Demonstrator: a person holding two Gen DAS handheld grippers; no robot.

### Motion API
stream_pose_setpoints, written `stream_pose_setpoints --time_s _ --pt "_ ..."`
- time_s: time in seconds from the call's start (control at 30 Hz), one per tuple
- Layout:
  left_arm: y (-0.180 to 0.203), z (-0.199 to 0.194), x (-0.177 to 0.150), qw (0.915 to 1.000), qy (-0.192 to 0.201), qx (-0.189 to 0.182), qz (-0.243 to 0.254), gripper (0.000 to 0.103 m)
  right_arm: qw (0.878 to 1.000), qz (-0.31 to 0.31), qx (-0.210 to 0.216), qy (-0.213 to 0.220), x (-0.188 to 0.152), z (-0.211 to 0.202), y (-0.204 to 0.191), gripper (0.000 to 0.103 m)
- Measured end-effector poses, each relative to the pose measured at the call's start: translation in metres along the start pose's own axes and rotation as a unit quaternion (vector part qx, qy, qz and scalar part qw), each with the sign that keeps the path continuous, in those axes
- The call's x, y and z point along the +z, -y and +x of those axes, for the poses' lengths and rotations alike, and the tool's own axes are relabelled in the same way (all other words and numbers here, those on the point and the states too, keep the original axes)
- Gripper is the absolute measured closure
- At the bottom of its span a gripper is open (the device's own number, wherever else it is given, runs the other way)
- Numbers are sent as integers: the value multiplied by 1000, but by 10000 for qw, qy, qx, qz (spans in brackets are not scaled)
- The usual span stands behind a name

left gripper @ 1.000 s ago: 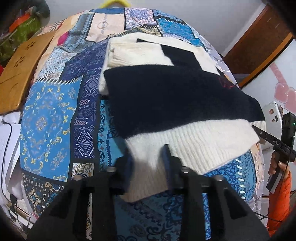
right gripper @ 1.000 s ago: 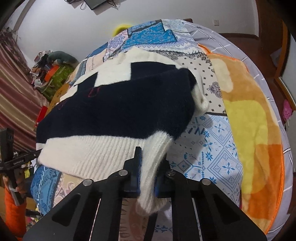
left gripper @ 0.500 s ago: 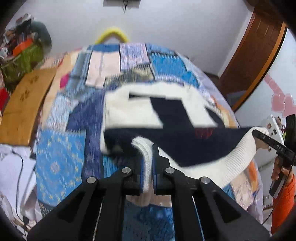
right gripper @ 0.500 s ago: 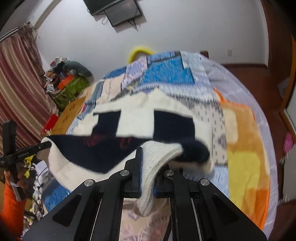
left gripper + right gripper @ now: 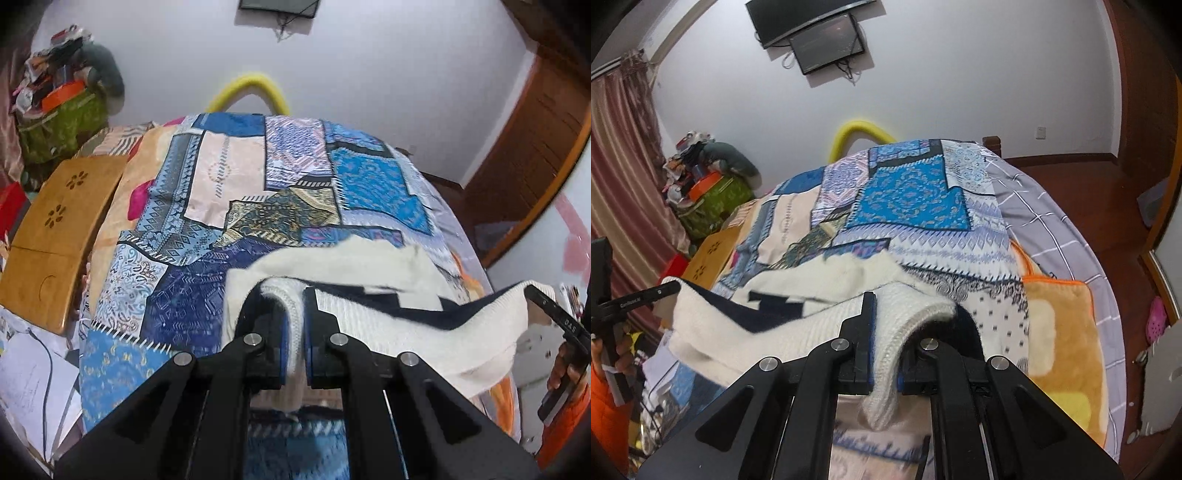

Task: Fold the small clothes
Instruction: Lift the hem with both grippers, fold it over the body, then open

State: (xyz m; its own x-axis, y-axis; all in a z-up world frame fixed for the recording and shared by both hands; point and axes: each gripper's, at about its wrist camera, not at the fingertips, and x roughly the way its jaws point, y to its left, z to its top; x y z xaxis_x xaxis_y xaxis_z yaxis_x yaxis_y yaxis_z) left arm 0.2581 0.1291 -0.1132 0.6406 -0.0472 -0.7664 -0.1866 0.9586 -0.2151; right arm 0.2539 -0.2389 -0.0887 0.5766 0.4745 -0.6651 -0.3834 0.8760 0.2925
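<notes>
Left wrist view: the left gripper [image 5: 293, 332] is clamped on the ribbed cream hem of the sweater [image 5: 369, 273], its jaws pressed onto the knit at one near corner; the cream-and-navy garment is raised at its near edge above the patchwork quilt [image 5: 229, 192], while its far part lies on the bed; the right gripper [image 5: 554, 314] appears at the right margin, level with the hem's other corner, with a hand [image 5: 565, 369] behind it; a wooden lap table [image 5: 59, 229] rests at the bed's left side. Right wrist view: the right gripper [image 5: 886, 339] is likewise closed on the hem, the knit bulging up between its jaws and hanging below them; the sweater [image 5: 812, 280] sags between the two tools; the left gripper [image 5: 642, 299] holds the opposite corner at the left margin; an orange blanket [image 5: 1063, 332] lies to the right of the garment. The step in hand is judged to be the bottom-to-top fold, at the lift; the next move calls for carrying both corners forward together, level and evenly spaced, and lowering the hem onto the far part before release. Both tools point forward along the bed, roughly level, side by side.
</notes>
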Motion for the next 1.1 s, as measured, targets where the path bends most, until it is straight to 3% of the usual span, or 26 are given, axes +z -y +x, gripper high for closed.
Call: stream_pose_setpoints --time_s 0.47,0.9,1.0,1.1 --pt "-30 119 12 9964 -711 395 -241 97 9955 418 -173 -828 5 102 41 96" --pt "-40 142 15 9950 -882 324 -346 94 9915 553 -3 -1177 1 122 55 95" --pt "-42 140 18 9938 -997 255 -415 93 9914 615 31 -1154 6 118 57 91" --pt "-40 137 20 9925 -1126 318 -362 87 9928 547 -118 -1055 12 109 55 72"
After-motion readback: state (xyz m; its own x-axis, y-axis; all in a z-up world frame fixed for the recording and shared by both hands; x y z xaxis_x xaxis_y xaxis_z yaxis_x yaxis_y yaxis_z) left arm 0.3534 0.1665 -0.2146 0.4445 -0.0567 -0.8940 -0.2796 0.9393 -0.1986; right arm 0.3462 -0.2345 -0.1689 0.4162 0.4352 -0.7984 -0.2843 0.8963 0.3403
